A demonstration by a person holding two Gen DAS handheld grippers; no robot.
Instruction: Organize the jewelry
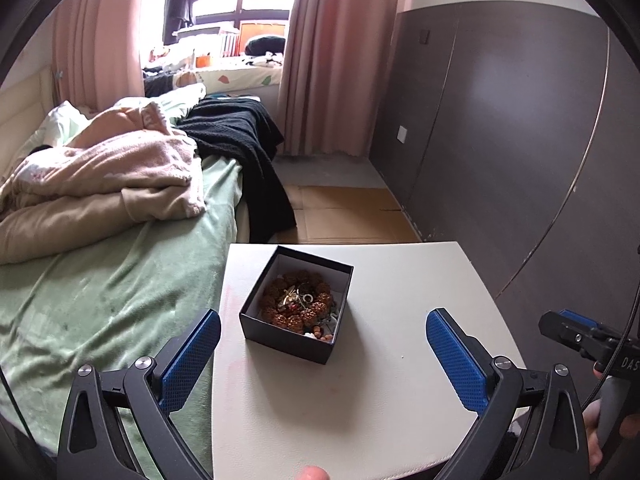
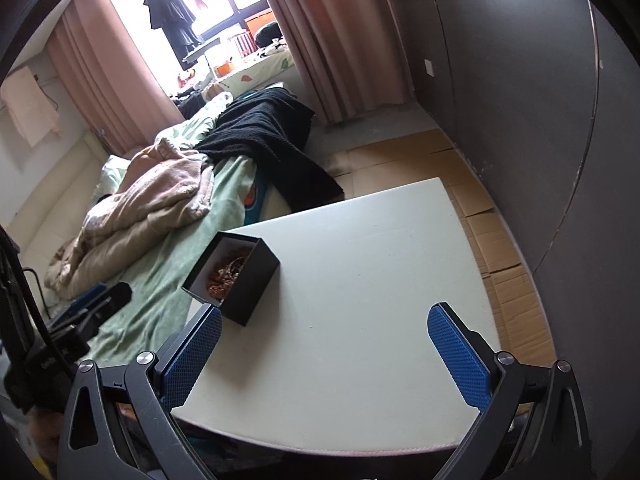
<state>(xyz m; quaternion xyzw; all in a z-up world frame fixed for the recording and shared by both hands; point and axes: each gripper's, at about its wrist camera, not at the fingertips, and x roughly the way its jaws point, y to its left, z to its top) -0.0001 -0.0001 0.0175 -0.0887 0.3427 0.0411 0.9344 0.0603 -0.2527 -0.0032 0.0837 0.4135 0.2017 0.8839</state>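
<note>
A small black open box with a white lining stands on the white table. It holds a brown bead bracelet tangled with small rings and chains. My left gripper is open and empty, its blue pads either side of the box and a little short of it. In the right wrist view the box sits near the table's left edge. My right gripper is open and empty, to the right of the box over bare tabletop.
A bed with a green sheet, beige blanket and black throw lies left of the table. A dark panelled wall runs on the right. Cardboard covers the floor beyond. The right gripper's tip shows at the left view's right edge.
</note>
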